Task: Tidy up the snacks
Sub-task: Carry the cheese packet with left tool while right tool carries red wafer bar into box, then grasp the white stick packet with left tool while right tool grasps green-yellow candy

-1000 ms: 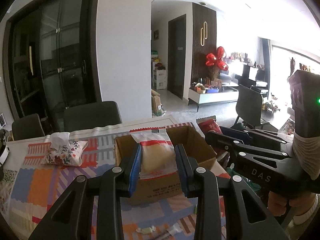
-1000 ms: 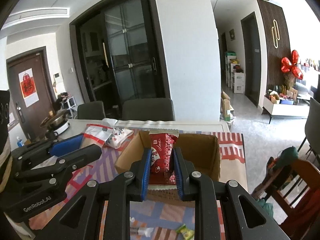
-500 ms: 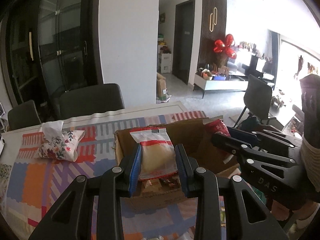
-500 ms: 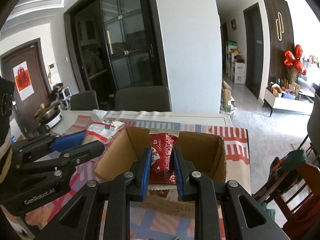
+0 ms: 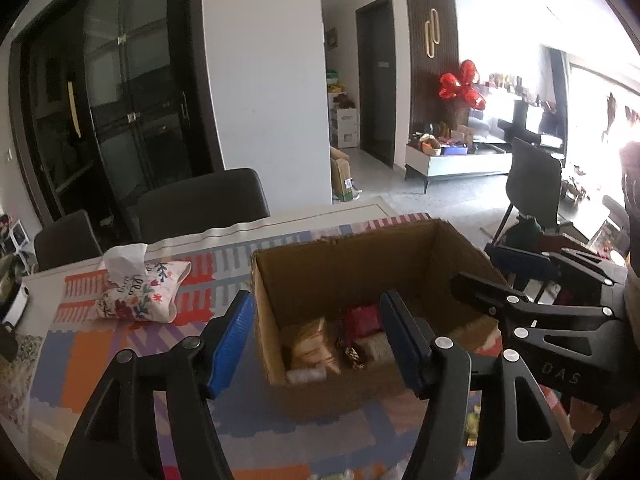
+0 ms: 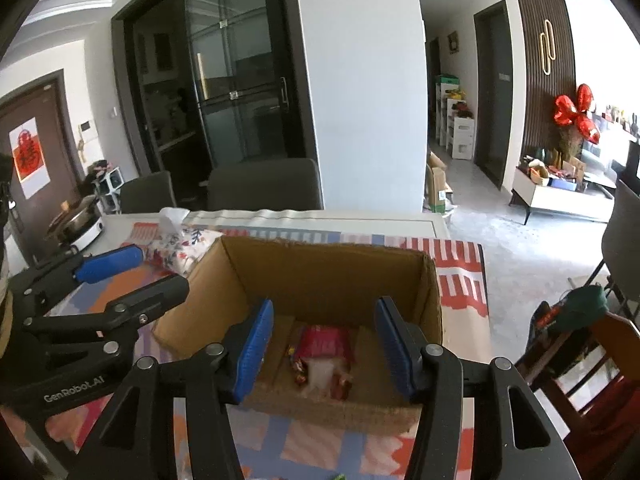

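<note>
An open cardboard box (image 5: 352, 264) stands on the patterned tablecloth; it also shows in the right wrist view (image 6: 320, 264). Several snack packets lie on its floor, among them a yellowish packet (image 5: 308, 340) and a red packet (image 6: 326, 342). My left gripper (image 5: 318, 340) is open and empty, above the box's near left side. My right gripper (image 6: 325, 348) is open and empty, above the box's near edge. Each gripper appears at the side of the other's view.
A floral tissue pouch (image 5: 140, 292) lies on the table left of the box. Dark chairs (image 5: 200, 204) stand behind the table. A pot (image 6: 80, 224) sits at the far left. A wooden chair (image 6: 592, 352) stands at the right. Small wrappers lie near the table's front edge.
Both grippers opened and let go of their packets, the yellowish one and the red one, which now lie in the box. Both grippers have moved closer over the box.
</note>
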Motion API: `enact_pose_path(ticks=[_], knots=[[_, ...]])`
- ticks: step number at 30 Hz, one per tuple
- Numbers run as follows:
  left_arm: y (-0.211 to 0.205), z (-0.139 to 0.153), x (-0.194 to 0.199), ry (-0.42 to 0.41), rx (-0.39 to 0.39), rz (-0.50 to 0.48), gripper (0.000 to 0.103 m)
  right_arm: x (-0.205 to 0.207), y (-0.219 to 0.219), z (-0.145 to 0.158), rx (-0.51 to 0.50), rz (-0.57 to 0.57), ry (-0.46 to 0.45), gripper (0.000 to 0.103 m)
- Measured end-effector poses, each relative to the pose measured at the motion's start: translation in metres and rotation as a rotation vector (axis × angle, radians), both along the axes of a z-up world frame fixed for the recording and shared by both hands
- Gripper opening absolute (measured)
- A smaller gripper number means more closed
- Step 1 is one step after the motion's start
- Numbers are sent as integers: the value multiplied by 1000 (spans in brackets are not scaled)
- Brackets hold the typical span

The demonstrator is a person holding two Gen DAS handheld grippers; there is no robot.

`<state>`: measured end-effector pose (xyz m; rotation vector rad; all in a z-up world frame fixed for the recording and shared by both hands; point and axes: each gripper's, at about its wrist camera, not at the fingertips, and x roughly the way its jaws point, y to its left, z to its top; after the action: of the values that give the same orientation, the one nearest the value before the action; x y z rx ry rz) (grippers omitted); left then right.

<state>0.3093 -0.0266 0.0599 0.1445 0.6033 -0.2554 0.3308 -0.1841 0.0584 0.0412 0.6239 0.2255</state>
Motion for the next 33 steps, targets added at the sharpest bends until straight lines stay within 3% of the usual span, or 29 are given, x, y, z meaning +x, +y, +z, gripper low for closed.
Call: enact_pose_path(ticks=[5, 15, 28, 33], knots=[[2, -7, -34, -17, 29, -30, 65, -31, 3, -6, -13, 7, -15, 60], [7, -36, -79, 48, 31, -80, 65, -73, 4, -33, -7, 13, 72, 60], [-6, -90, -107, 174, 99, -193, 65, -106, 6, -87, 5, 11, 209, 60], [-11, -114, -101, 247, 133, -228, 65, -110, 8, -108, 4, 17, 274, 60]])
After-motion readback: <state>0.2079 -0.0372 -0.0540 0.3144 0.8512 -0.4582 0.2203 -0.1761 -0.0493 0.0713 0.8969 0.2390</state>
